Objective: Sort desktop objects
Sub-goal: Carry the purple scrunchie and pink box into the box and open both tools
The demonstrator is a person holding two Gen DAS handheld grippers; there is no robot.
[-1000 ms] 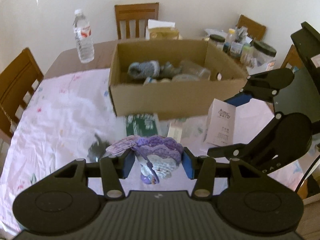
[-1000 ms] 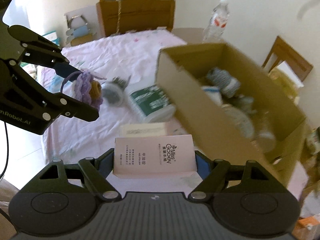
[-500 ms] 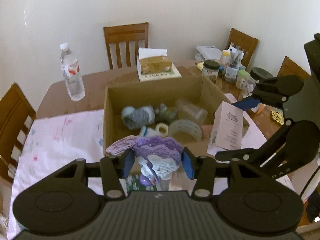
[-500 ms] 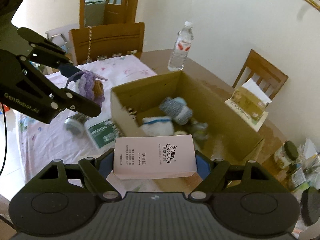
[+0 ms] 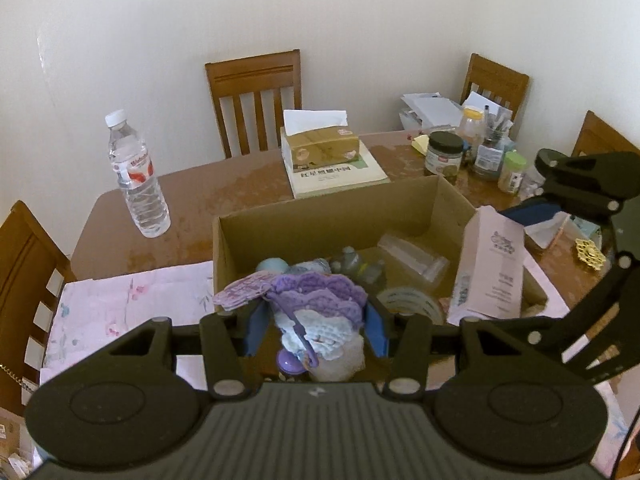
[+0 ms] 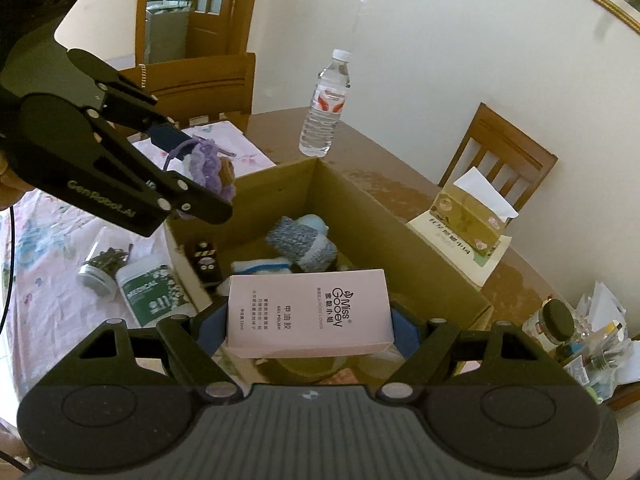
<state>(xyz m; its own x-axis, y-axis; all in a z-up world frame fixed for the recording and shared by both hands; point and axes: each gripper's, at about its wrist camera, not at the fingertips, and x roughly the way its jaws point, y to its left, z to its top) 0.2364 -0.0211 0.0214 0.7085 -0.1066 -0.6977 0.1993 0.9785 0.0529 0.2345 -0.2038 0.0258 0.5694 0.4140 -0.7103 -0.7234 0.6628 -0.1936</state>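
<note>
We have moved from tabletop over the cardboard box (image 5: 320, 216) | left gripper (image 5: 316, 330) jaws clamp crochet bundle (image 5: 316, 300) | right gripper (image 6: 308, 332) jaws clamp pink carton (image 6: 308, 314)

Purple crocheted piece (image 5: 316, 300) and pink carton (image 6: 308, 312), seemingly above open cardboard box (image 6: 360, 208)

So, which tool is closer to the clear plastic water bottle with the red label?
Left. The left tool, holding the purple crocheted piece, is at the cardboard box's bottle-side end; the right tool, with the pink carton, is at the opposite end from the water bottle.
</note>
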